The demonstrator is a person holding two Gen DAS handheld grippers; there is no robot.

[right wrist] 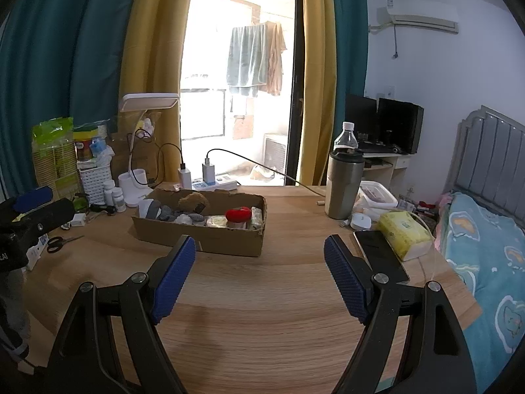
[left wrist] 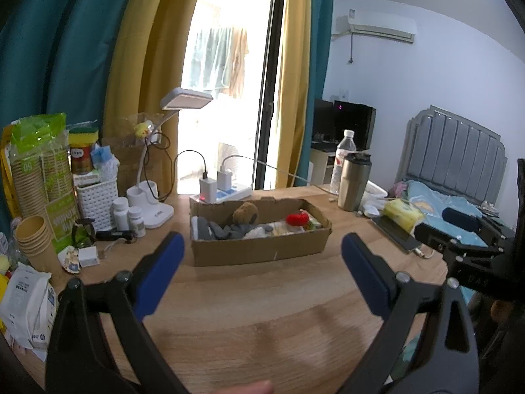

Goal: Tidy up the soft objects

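Observation:
A shallow cardboard box point(left wrist: 262, 246) point(right wrist: 203, 234) sits on the wooden table point(left wrist: 262, 312) point(right wrist: 262, 295), ahead of both grippers. In it lie a brown plush point(left wrist: 245, 212) point(right wrist: 193, 201), grey soft pieces point(left wrist: 226, 229) point(right wrist: 157, 211), a red soft object point(left wrist: 297, 219) point(right wrist: 239, 214) and pale items. My left gripper point(left wrist: 262, 246) stands open over bare table short of the box, nothing between its blue pads. My right gripper point(right wrist: 260, 246) is open too, empty, with the box ahead and to its left. The right gripper's body point(left wrist: 459, 236) shows at the left wrist view's right edge.
Left of the box are a desk lamp point(left wrist: 154, 197) point(right wrist: 133, 184), pill bottles point(left wrist: 128, 213), a white basket point(left wrist: 96, 197), paper cups point(left wrist: 34, 239), wipes point(left wrist: 28, 308) and scissors point(right wrist: 60, 243). A power strip point(left wrist: 223, 192) lies behind. Right stand a steel tumbler point(right wrist: 343, 187), water bottle point(right wrist: 345, 138), tissue pack point(right wrist: 405, 233) and phone point(right wrist: 380, 256); a bed point(right wrist: 485, 246) adjoins.

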